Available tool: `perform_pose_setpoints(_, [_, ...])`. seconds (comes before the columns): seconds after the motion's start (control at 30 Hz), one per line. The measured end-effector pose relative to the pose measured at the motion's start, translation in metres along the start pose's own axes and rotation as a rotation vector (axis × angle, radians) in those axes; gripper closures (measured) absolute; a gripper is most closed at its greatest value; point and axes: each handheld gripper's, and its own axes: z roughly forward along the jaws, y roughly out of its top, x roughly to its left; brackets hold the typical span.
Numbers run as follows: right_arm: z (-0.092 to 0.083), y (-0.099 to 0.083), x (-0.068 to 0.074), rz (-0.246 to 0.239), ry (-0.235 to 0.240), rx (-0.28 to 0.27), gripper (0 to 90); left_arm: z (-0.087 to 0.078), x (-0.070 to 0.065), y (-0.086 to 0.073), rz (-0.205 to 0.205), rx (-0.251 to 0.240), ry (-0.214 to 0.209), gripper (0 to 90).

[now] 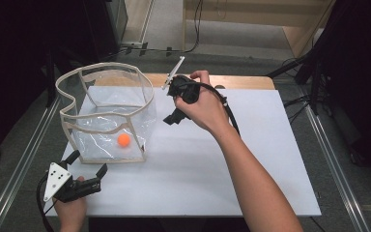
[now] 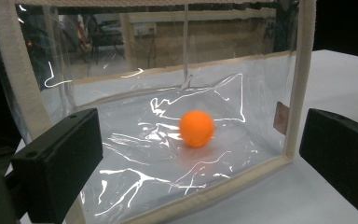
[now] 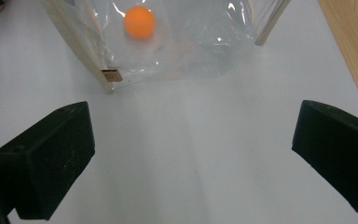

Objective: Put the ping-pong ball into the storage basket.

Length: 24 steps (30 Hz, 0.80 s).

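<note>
I see an orange ball [image 1: 123, 140] lying inside the clear bag [image 1: 107, 116] at the table's [image 1: 251, 159] left. My left gripper [image 1: 88, 163], near the bag, and right gripper [image 1: 174, 108] both gape, empty.

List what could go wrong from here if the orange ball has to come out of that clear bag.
1. The clear bag has soft, sagging walls and a wavy rim, so it may collapse or slide on the white tabletop when a gripper pushes in.
2. The orange ball lies loose on crinkled film and could roll away from closing jaws.
3. Both the left gripper and right gripper are open and outside the bag; glare may mislead aim.
</note>
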Motion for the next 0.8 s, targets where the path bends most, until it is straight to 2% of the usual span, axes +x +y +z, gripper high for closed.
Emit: perform_pose_setpoints(0.8, [0.018, -0.047, -0.002, 0.05, 0.001, -0.014, 0.0, 0.0, 0.0, 0.0, 0.004, 0.003, 0.0, 0.1])
